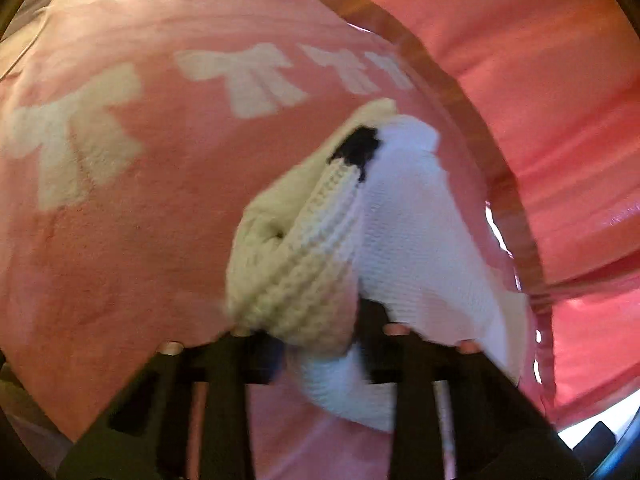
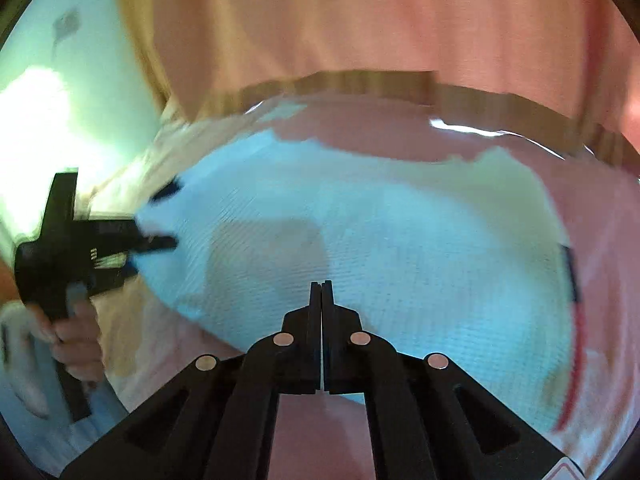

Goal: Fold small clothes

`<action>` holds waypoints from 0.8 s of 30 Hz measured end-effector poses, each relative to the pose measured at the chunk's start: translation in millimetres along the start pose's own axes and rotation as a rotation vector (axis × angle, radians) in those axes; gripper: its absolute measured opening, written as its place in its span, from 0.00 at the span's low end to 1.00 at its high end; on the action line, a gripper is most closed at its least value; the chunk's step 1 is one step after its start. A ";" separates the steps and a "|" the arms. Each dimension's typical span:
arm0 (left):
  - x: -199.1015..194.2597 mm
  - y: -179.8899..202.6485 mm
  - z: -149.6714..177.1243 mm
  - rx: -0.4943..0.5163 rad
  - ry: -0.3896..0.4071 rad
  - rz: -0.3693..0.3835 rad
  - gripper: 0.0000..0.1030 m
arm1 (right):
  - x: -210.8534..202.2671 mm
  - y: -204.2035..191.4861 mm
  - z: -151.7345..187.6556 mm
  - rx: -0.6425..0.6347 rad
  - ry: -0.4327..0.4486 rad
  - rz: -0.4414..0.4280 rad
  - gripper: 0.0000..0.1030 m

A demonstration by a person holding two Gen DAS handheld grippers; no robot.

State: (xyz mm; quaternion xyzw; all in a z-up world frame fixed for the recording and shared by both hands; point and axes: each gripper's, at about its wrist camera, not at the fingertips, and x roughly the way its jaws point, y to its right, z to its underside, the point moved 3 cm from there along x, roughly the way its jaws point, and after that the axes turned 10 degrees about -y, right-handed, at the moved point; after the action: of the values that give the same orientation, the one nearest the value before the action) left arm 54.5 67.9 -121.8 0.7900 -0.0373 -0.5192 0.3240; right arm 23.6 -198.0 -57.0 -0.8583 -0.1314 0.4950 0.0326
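A small white knit garment (image 2: 360, 248) with a cream ribbed edge and a black patch lies spread on a pink cover. In the left wrist view my left gripper (image 1: 316, 344) is shut on a bunched corner of the garment (image 1: 320, 248) and lifts it off the pink cover (image 1: 120, 240). In the right wrist view my right gripper (image 2: 321, 292) is shut and empty, its tips just over the near part of the garment. The left gripper (image 2: 156, 240) shows at the garment's left end, held in a hand.
The pink cover (image 2: 592, 280) has white bow prints (image 1: 260, 76). A brown wooden edge (image 2: 400, 84) runs along the far side, with pink fabric (image 2: 360, 20) behind it. A pale floor (image 2: 60, 120) lies to the left.
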 end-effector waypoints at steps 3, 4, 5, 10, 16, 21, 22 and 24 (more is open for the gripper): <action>-12.2 19.6 3.0 0.066 0.052 0.004 0.12 | 42.3 -4.2 7.0 -0.036 -0.125 0.039 0.00; -16.9 27.6 3.4 0.091 0.068 0.017 0.11 | 52.8 -3.5 10.6 -0.034 -0.143 0.036 0.00; -24.0 38.5 4.8 0.126 0.087 0.035 0.11 | 53.2 -4.7 12.1 -0.039 -0.099 0.031 0.00; -51.1 92.5 17.2 0.273 0.127 0.136 0.10 | 54.1 -9.3 10.0 -0.080 -0.086 0.055 0.00; -51.7 170.6 56.6 0.519 0.121 0.192 0.09 | 32.1 2.1 30.1 -0.100 -0.018 0.042 0.00; -17.1 215.7 103.9 0.713 0.027 0.192 0.10 | -15.3 27.5 57.1 -0.089 -0.044 0.057 0.02; -8.4 218.6 110.3 0.729 0.000 0.185 0.10 | -27.7 34.5 65.1 -0.093 -0.027 0.060 0.02; 17.5 222.0 127.1 0.771 -0.102 0.157 0.11 | -47.3 44.4 76.9 -0.110 -0.001 0.063 0.03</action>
State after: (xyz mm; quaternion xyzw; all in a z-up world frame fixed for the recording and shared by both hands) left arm 16.8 -173.9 -45.4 0.8217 -0.3057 -0.4794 0.0399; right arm -56.3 -258.6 -64.6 -0.8622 -0.1311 0.4884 -0.0303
